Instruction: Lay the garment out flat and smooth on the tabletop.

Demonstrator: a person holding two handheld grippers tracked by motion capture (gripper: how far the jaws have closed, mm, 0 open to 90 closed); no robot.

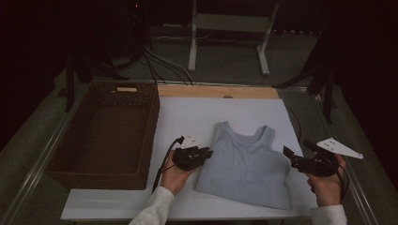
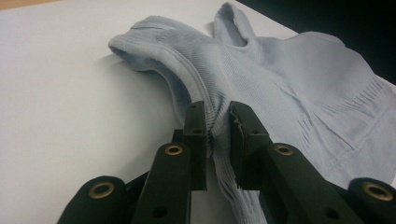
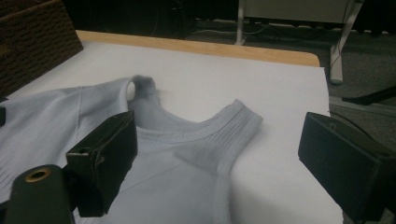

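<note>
High view: a pale blue top [image 1: 246, 161] lies flat on the white tabletop [image 1: 187, 112], neck toward twelve o'clock, hem toward six, so its long axis runs away from the person. The left gripper [image 1: 206, 153] sits at the top's nine o'clock edge, the right gripper [image 1: 287, 153] at its three o'clock edge, probably to lift or fold both sides together. A basket [image 1: 101, 136] waits at nine o'clock.

Left gripper view: the jaws stand narrow, pinching a ridge of the top [image 2: 280, 84] below the armhole.

Right gripper view: the jaws stand wide, holding nothing, with the top's [image 3: 187, 154] strap edge between them.
</note>
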